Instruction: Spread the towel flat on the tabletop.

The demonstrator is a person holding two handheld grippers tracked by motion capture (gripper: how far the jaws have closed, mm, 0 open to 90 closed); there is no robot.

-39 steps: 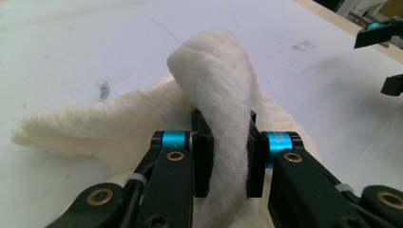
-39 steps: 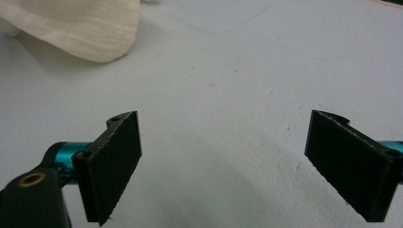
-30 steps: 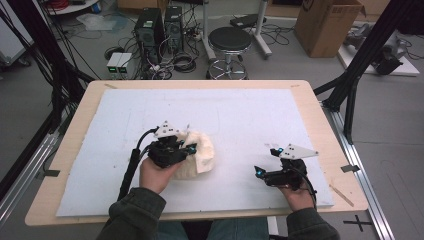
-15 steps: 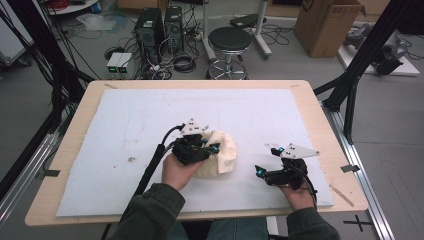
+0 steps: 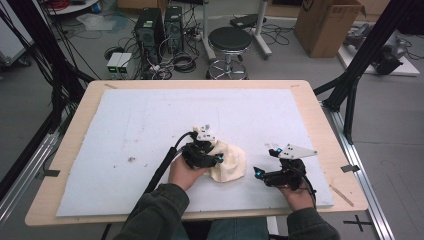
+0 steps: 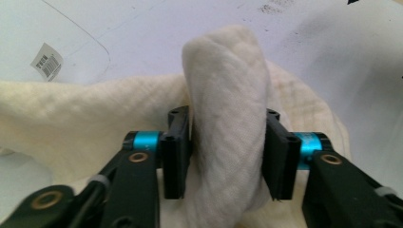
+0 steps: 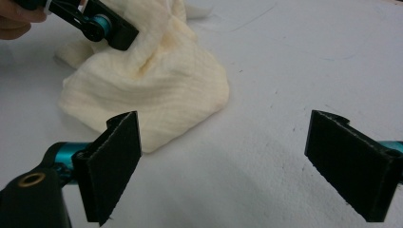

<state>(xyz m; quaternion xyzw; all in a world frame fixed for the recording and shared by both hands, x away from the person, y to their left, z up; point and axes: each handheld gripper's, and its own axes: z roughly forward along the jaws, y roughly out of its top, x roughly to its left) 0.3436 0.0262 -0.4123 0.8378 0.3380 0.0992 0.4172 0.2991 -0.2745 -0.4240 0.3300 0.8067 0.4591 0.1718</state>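
Holding: left gripper (image 5: 216, 159) clamped on cream cloth (image 5: 231, 162) fold; right gripper (image 5: 257, 172) wide open, empty, just right; advice: grip opposite edge, lift evenly

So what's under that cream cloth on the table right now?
The cream cloth lies bunched on the white mat; around its edges only mat shows. The left hand-held gripper pinches a raised fold. Whatever lies beneath the heap is covered.
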